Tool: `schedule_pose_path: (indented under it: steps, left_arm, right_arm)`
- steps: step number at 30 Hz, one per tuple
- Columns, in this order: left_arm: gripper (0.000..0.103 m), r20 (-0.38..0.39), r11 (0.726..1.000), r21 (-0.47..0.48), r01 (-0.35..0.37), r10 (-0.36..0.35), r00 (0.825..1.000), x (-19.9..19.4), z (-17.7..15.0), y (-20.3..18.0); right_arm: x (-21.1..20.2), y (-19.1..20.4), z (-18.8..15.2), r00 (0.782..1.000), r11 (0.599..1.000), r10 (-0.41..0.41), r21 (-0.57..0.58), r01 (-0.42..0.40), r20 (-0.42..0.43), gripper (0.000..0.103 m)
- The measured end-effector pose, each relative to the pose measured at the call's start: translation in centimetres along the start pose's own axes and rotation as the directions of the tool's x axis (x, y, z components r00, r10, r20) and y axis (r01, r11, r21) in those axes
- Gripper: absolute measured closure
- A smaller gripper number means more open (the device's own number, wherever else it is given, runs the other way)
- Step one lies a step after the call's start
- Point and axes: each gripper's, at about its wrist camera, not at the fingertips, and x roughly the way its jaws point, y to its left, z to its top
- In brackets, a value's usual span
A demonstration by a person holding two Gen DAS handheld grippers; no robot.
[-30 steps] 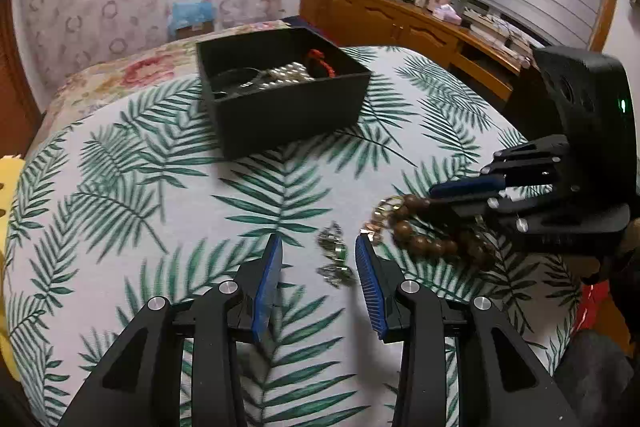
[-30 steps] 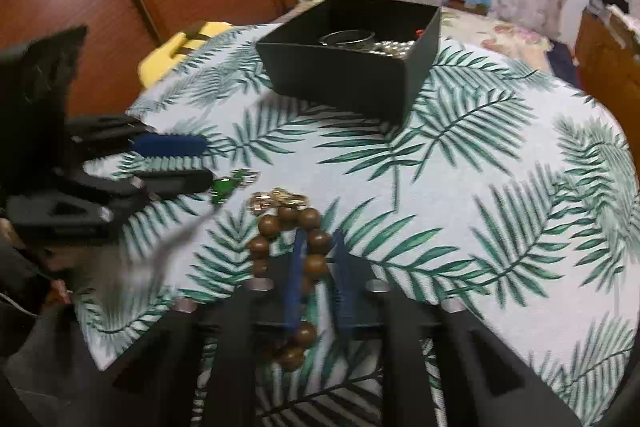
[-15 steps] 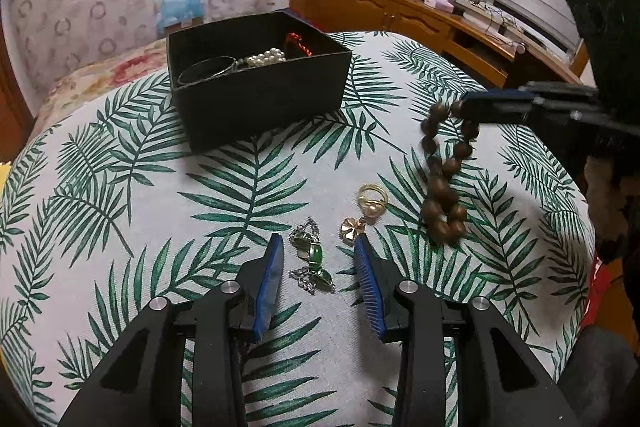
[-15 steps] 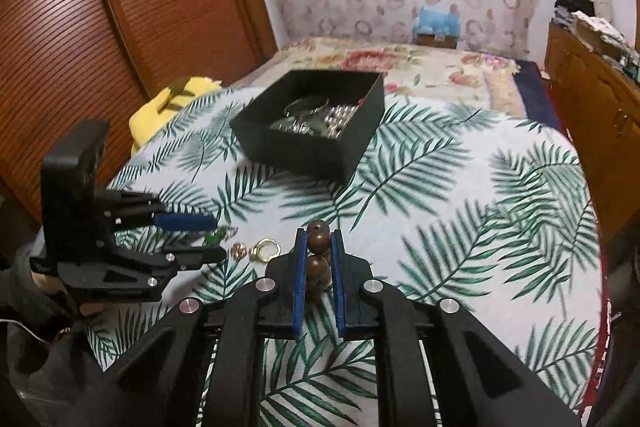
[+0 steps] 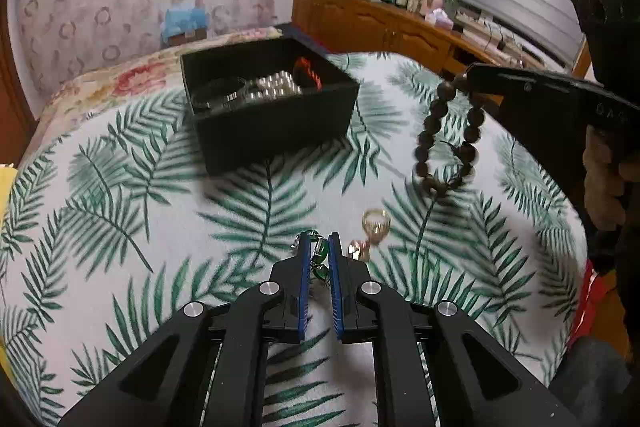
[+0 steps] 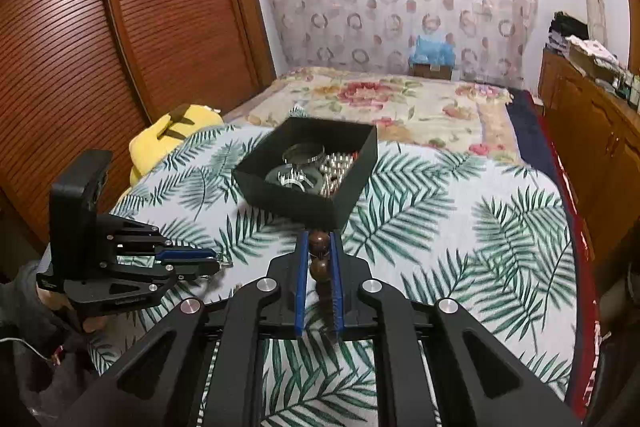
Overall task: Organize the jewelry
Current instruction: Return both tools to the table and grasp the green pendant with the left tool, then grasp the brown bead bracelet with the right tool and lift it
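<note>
Left wrist view: left gripper (image 5: 319, 247) low over the palm-leaf cloth (image 5: 120, 195), fingers drawn narrow around the green earrings (image 5: 320, 259), which sit in the gap between the blue pads; whether lifted clear of the cloth, cannot tell. Gold ring (image 5: 376, 221) lying on the cloth just right of the fingertips, a small gold piece (image 5: 359, 250) touching or almost touching the right finger's outer side. Black box (image 5: 272, 123) farther back, left of centre, open top, holding a bangle (image 5: 218, 95), pearls (image 5: 276, 87) and something red-orange (image 5: 308, 73) at its rear. Right gripper (image 5: 470, 77) entering from the right edge, raised, clamped on the wooden bead bracelet (image 5: 446, 143), whose loop hangs free below the tips, above the cloth and right of the box. Right wrist view: right gripper (image 6: 319, 247) pinching two brown beads of the wooden bead bracelet (image 6: 319, 255) between narrow pads, black box (image 6: 312, 195) directly ahead past the tips. Left gripper (image 6: 218, 263) at lower left, near the cloth, tips pointing right, closed down small.
</note>
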Motion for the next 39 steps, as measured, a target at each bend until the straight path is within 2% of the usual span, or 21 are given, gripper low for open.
schedule_pose_path:
  steps: [5,6,11,14,19,20,22,24,27,29,33,34,36,39]
  left_arm:
    - [0.095,0.048,1.0,-0.004,0.002,-0.002,0.999,-1.1,1.7,0.3]
    - [0.095,0.057,1.0,-0.001,-0.001,0.002,0.998,-1.3,2.2,0.3]
    - [0.095,0.104,1.0,0.012,-0.023,0.021,0.994,-2.1,4.6,0.6]
    - [0.095,0.121,0.999,0.013,-0.03,0.029,0.992,-2.3,5.3,1.0]
    - [0.095,0.12,1.0,-0.011,-0.025,0.027,0.992,-2.2,5.2,1.9]
    - [0.095,0.117,1.0,-0.015,-0.024,0.026,0.993,-2.2,5.1,2.0]
    - [0.095,0.112,1.0,-0.015,-0.025,0.027,0.993,-2.1,4.9,2.1]
    - [0.095,0.109,1.0,-0.015,-0.025,0.027,0.994,-1.9,4.9,2.1]
    - [0.095,0.111,1.0,-0.014,-0.025,0.026,0.993,-1.9,4.9,2.1]
    - [0.095,0.117,1.0,-0.005,-0.025,0.026,0.993,-2.0,5.0,1.9]
    - [0.095,0.124,1.0,0.004,-0.025,0.024,0.992,-2.0,5.3,1.7]
    - [0.095,0.127,1.0,0.005,-0.025,0.024,0.992,-2.0,5.3,1.7]
    - [0.095,0.134,1.0,0.006,-0.027,0.026,0.991,-2.2,5.6,1.7]
    - [0.095,0.15,1.0,0.005,-0.031,0.03,0.988,-2.6,6.2,2.0]
  right_arm:
    - [-0.2,0.1,1.4,1.0,1.0,-0.002,-0.018,0.002,0.031,0.092]
    - [-0.3,0.2,1.6,0.999,1.0,0.0,-0.022,0.001,0.04,0.103]
    - [-0.8,0.4,3.8,0.996,0.999,0.022,-0.047,-0.018,0.087,0.103]
    - [0.4,0.4,4.0,0.998,0.997,0.032,-0.065,-0.028,0.05,0.103]
    - [4.4,0.0,1.7,0.997,0.998,-0.004,-0.063,-0.001,-0.075,0.101]
    - [5.0,-0.1,1.2,0.996,0.998,-0.007,-0.057,0.002,-0.09,0.098]
    - [6.2,-0.2,0.4,0.993,0.999,-0.006,-0.05,0.0,-0.119,0.076]
    - [7.3,-0.4,-0.2,0.99,0.999,-0.013,-0.038,0.007,-0.14,0.067]
    - [9.3,-0.9,-0.8,0.981,0.999,-0.033,-0.01,0.031,-0.193,0.067]
    - [10.1,-1.2,-0.8,0.976,0.999,-0.036,-0.003,0.037,-0.217,0.078]
    - [11.6,-1.0,-0.9,0.964,0.998,-0.061,-0.043,0.052,-0.257,0.079]
    - [11.7,-0.9,-1.0,0.964,0.996,-0.072,-0.062,0.058,-0.258,0.079]
    - [11.7,-0.4,-1.2,0.962,0.993,-0.089,-0.101,0.064,-0.26,0.088]
    - [11.3,-0.2,-1.5,0.964,0.991,-0.096,-0.113,0.07,-0.247,0.088]
